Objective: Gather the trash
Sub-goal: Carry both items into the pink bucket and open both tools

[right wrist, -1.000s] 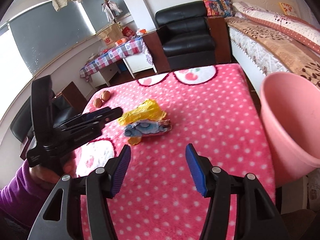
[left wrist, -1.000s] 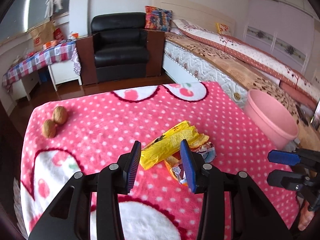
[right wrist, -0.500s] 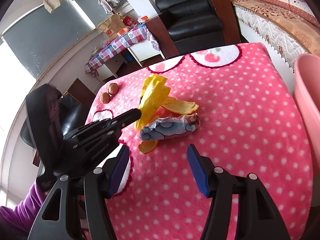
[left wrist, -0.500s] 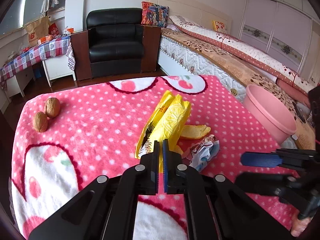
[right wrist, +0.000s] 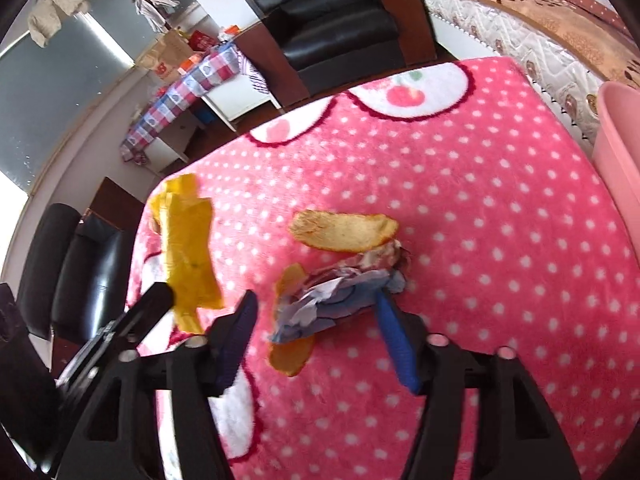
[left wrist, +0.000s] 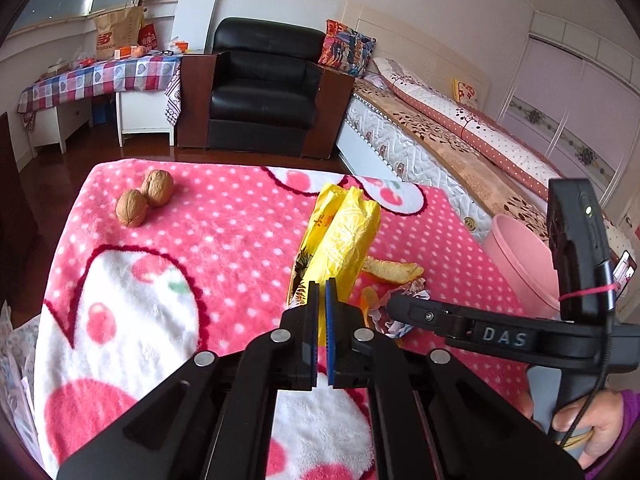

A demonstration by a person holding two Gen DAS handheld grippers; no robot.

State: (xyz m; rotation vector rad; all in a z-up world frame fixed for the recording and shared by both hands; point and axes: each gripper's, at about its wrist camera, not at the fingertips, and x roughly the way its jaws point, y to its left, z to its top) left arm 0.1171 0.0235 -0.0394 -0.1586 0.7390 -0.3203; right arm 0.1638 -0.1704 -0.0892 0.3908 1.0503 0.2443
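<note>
Two walnuts (left wrist: 144, 198) lie touching each other on the pink polka-dot blanket (left wrist: 224, 240), well ahead and to the left of the left gripper (left wrist: 320, 292). Left wrist view: that gripper's fingers are pressed together on the lower end of a yellow wrapper (left wrist: 340, 240), which stands up and away from the fingertips, lifted off the blanket. Just right of the fingers, an orange peel piece (left wrist: 392, 270) and a crumpled blue-and-white wrapper (left wrist: 394, 316) lie on the blanket. The right gripper (left wrist: 394, 306) reaches in from the right, its tip at the crumpled wrapper. Beyond it, off the blanket's right edge, stands a pink bin (left wrist: 524, 264). A black armchair (left wrist: 264, 88) sits far ahead.

Right wrist view: the right gripper (right wrist: 316, 320) has its blue-padded fingers spread wide, one on either side of the crumpled blue-and-white wrapper (right wrist: 332, 304); contact cannot be told. Orange peel pieces (right wrist: 344, 230) lie just ahead of the fingers, and one below the wrapper between them. Left of the fingers, the yellow wrapper (right wrist: 188, 244) hangs from the left gripper (right wrist: 160, 296). The pink bin (right wrist: 620, 152) shows at the far right edge.
</note>
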